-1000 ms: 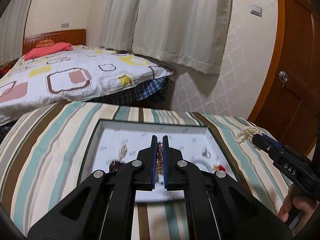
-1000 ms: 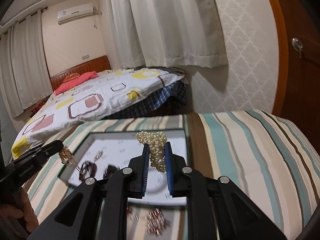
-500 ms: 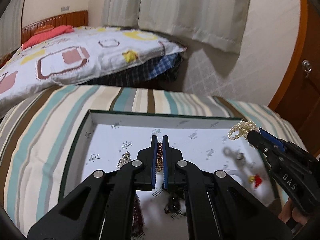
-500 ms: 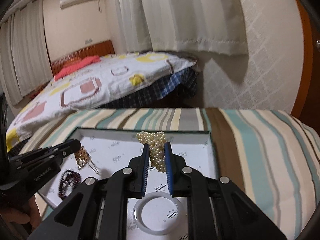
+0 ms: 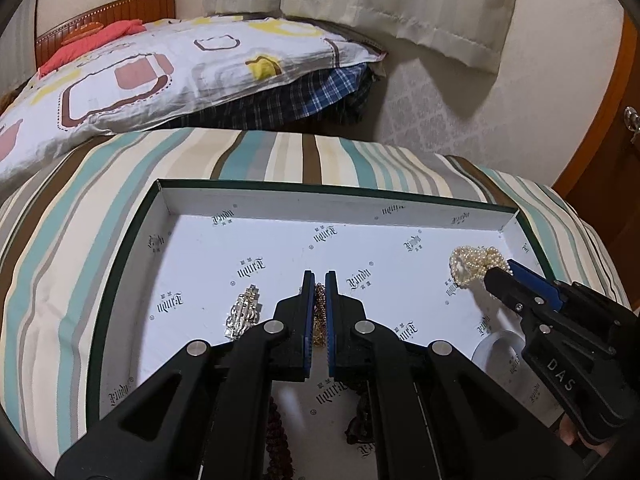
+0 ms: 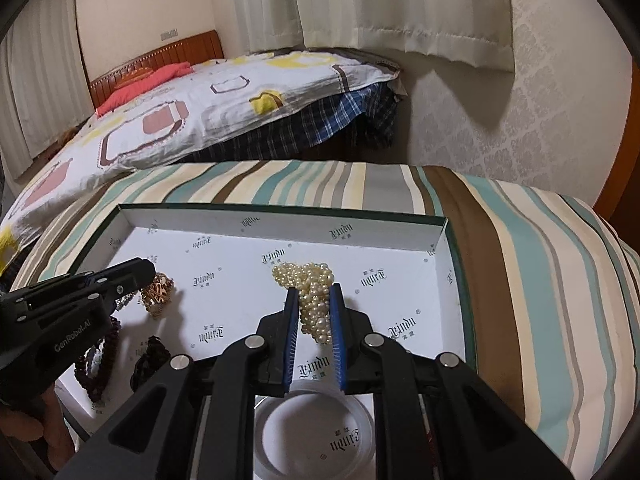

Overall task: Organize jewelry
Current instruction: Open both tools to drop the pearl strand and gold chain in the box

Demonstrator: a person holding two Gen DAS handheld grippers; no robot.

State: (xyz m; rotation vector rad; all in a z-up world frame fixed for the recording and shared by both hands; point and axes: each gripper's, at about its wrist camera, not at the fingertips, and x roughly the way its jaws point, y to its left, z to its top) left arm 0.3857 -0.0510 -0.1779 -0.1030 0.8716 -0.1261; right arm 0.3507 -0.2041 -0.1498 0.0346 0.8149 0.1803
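Left gripper [image 5: 319,312] clenched on gold chain piece [image 5: 319,316], mid-box [image 5: 336,192]. Right gripper [image 6: 314,320] grasping pearl bundle [image 6: 310,292] near box's right wall.

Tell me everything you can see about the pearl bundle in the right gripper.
The pearl bundle is a bunched cluster of small cream-white beads on several strands, glossy like pearl. The right gripper is shut on it, blue pads pinching its lower part, while a looped end sticks out past the fingertips. It is over the right part of the white box; whether it touches the floor is unclear.
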